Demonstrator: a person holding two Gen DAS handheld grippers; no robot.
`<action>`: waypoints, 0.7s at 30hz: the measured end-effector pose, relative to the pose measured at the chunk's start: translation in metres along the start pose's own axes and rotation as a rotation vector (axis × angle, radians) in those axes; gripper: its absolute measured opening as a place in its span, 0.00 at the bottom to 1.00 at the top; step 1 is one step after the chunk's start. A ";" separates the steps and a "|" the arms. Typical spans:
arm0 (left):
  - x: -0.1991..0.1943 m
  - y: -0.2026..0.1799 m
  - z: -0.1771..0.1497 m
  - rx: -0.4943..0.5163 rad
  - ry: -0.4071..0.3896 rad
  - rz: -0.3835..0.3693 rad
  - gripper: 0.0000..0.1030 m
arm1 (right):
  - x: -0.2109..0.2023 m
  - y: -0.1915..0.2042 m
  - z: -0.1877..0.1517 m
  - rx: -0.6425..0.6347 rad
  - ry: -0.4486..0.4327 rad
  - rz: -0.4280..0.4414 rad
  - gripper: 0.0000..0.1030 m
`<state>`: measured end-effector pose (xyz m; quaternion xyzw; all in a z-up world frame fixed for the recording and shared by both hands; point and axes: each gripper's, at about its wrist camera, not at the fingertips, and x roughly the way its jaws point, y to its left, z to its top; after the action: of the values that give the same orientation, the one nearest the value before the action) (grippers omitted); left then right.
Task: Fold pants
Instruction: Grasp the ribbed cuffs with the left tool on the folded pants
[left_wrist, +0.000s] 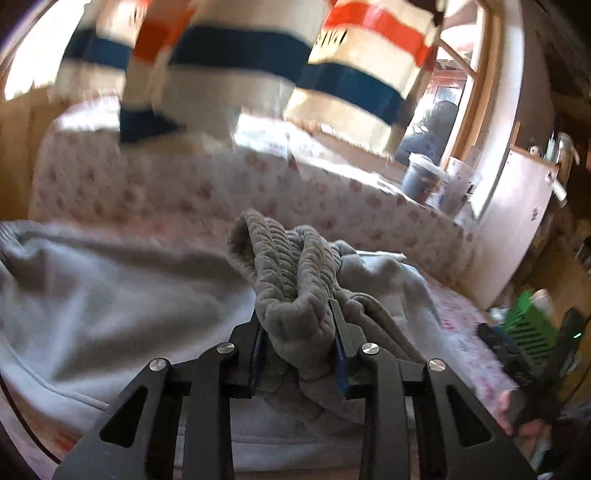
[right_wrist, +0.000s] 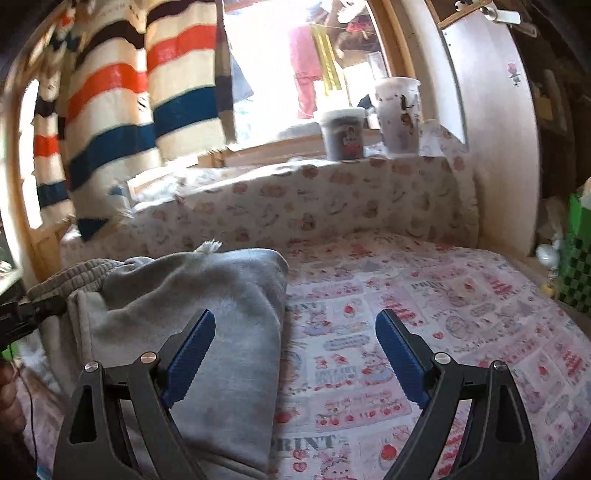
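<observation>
On the bed sheet (right_wrist: 424, 295), printed "PRINT", lie grey pants (right_wrist: 207, 295); left gripper (left_wrist: 297, 325) jaws clamp their ribbed waistband (left_wrist: 291, 266), right gripper (right_wrist: 295, 347) jaws gape empty.

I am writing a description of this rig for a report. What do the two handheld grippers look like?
Both look the same. The left gripper and the right gripper have matte black angular linkage arms with triangular cut-outs and round silver pivot pins. Each finger carries a blue pad; on the right gripper the blue ribbed pads show clear ridges. No markings are visible.
</observation>
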<state>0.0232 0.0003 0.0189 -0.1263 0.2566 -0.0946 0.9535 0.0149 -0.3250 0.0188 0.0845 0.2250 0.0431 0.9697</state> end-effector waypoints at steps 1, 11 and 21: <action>-0.001 0.000 0.001 0.018 -0.009 0.016 0.28 | -0.001 -0.002 0.000 0.003 -0.003 0.027 0.87; 0.019 0.007 -0.028 0.092 0.010 0.114 0.40 | 0.005 0.022 0.000 -0.103 0.003 -0.039 0.87; 0.008 -0.003 -0.031 0.142 -0.044 0.147 0.86 | -0.015 0.035 -0.003 -0.153 -0.114 -0.111 0.91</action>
<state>0.0138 -0.0100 -0.0099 -0.0415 0.2369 -0.0396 0.9698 -0.0011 -0.2923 0.0292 -0.0001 0.1697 0.0017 0.9855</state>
